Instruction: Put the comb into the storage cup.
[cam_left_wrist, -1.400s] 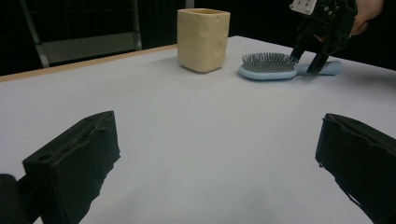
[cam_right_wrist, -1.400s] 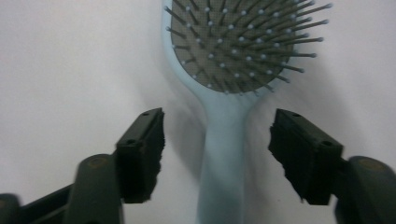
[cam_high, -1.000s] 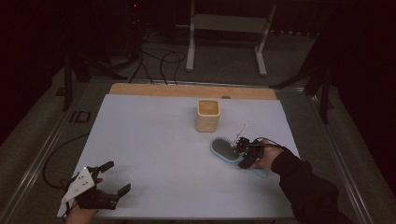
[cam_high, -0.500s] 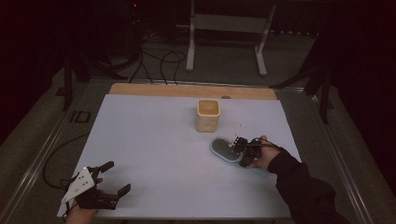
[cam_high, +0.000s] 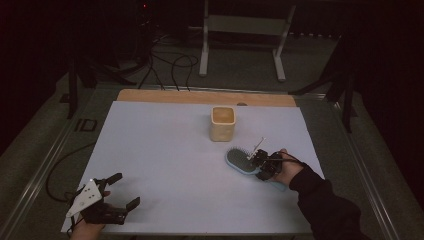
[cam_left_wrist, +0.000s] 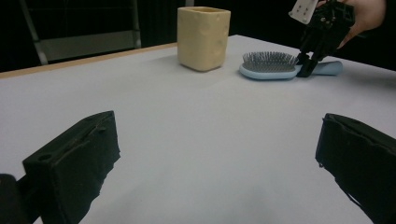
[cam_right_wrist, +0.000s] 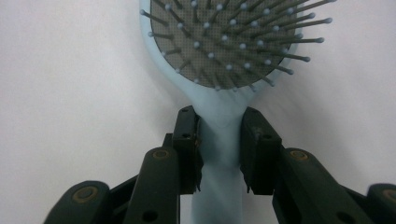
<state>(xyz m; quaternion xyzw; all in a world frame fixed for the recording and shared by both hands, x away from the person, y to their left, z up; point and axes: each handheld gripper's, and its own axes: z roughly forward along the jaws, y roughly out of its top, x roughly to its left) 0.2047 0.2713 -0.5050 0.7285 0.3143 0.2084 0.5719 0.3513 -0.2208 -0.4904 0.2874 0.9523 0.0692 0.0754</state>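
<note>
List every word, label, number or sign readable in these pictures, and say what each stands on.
"ID": dark marking on the grey frame left of the table's white sheet; the reading is uncertain.
No lettering shows on the yellow cup, the blue hairbrush, the right gripper or the left gripper.

Looks like a dim lab or studio: white-topped table (cam_high: 165, 150), loose floor cables (cam_high: 170, 65) and metal stand (cam_high: 245, 30) beyond the right gripper (cam_high: 261, 162).

The high view looks down on the worktop (cam_high: 165, 165); the right gripper view sits close above the hairbrush (cam_right_wrist: 229, 56), and the low left gripper view shares it.
</note>
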